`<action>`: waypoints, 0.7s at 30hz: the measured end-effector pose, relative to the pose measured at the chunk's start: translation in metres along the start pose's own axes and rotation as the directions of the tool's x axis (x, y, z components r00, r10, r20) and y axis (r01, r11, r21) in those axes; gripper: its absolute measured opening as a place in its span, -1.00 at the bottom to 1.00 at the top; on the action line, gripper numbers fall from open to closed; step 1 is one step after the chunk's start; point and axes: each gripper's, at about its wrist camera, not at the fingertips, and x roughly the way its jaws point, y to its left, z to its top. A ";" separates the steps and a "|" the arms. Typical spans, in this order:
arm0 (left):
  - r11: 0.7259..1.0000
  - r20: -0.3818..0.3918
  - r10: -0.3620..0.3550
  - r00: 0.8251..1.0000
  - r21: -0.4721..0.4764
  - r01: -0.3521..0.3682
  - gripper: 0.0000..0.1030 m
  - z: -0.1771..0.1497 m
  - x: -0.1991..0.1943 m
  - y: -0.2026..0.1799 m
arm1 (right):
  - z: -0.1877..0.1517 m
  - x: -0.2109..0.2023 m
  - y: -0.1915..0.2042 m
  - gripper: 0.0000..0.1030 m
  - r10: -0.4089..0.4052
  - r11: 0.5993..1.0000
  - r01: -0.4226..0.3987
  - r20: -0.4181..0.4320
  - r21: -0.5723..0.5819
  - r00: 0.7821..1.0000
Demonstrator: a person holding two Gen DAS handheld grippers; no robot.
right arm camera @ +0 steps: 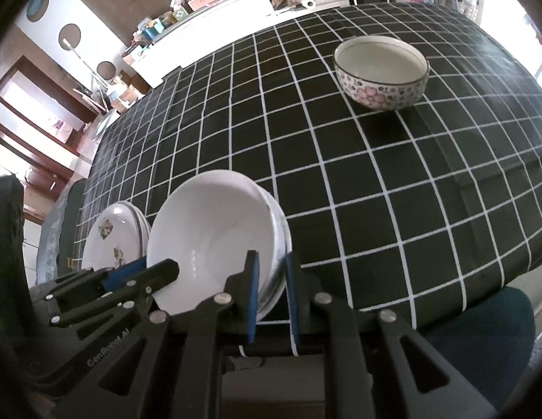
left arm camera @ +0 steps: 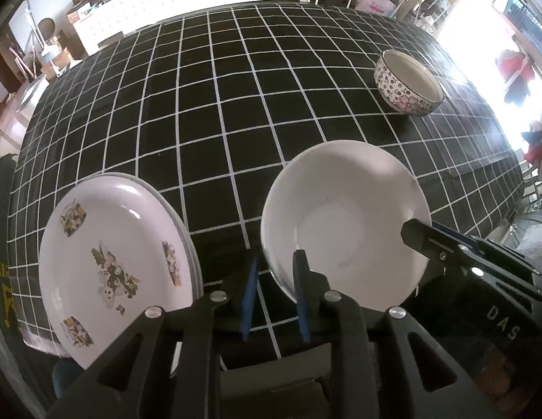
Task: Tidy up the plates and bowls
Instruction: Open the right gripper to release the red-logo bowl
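Fingers of the left gripper (left arm camera: pixel 276 291) and right gripper (right arm camera: pixel 272 296) are clamped on opposite rims of the white bowl (left arm camera: pixel 344 223), low centre. It should be kept level. Left lies the plate stack (left arm camera: pixel 114 265); the floral bowl (right arm camera: pixel 381 71) waits upper right on the tabletop (left arm camera: pixel 218 104).

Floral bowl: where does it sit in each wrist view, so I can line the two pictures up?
Left wrist view: the floral bowl stands upper right on the checked tablecloth, beyond the white plate.
Right wrist view: the floral bowl stands upper right of centre, well beyond the white plate.
Shared landmark: the stack of patterned plates, left of the white plate in both views.
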 end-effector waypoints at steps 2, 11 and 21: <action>1.000 0.000 -0.003 1.000 -0.009 0.003 -0.64 0.001 -0.002 0.002 | 0.001 -0.003 -0.001 -0.62 -0.002 1.000 0.002 -0.001 0.005 1.000; 0.999 0.031 -0.024 0.999 -0.021 0.025 -0.50 0.011 -0.022 0.006 | 0.014 -0.025 -0.005 -0.20 0.004 0.999 -0.005 0.023 0.040 1.000; 0.999 0.071 -0.050 0.996 0.020 0.049 -0.50 0.032 -0.039 -0.014 | 0.037 -0.047 -0.018 -0.07 0.001 0.997 -0.006 0.083 0.071 0.997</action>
